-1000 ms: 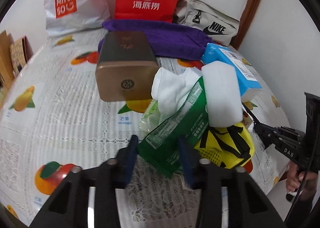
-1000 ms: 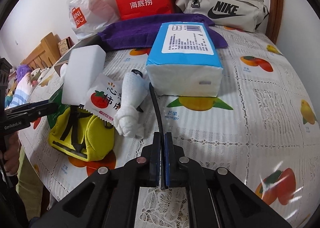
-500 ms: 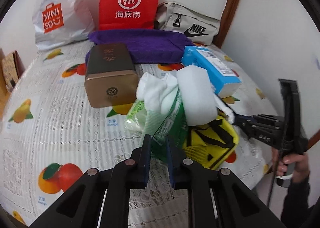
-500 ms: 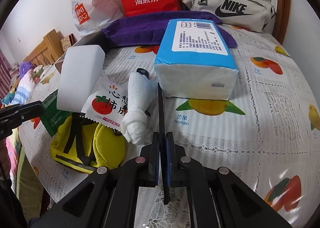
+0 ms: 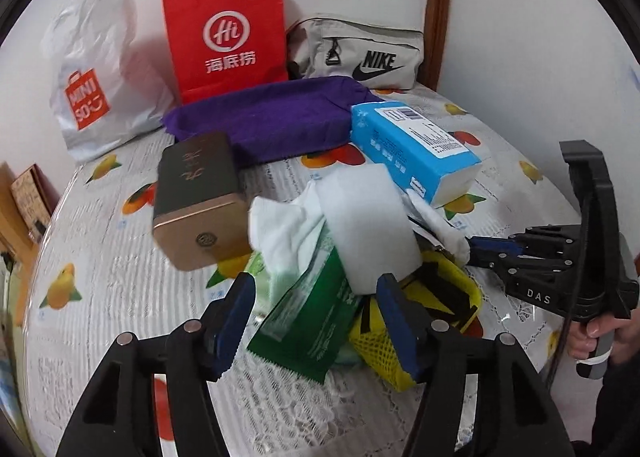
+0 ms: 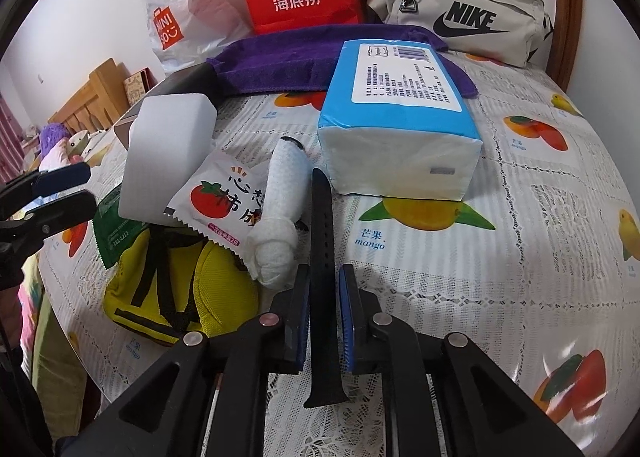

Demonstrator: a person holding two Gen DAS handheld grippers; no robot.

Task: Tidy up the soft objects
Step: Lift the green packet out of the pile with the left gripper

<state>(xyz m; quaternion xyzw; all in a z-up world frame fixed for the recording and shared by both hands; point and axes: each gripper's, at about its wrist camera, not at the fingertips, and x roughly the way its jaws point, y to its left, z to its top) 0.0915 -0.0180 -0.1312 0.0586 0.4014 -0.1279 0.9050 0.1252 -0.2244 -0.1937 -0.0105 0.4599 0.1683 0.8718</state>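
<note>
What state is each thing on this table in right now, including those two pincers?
Left gripper: jaws opening, green packet between, unpressed.
Right gripper: jaws opening around black strap.
White block: leaning atop the pile.
Tissue pack: lying flat, sealed.
Yellow pouch: under the pile.

Bright, even indoor light with soft shadows; fisheye edges bend and darken (left view slightly blurred).
</note>
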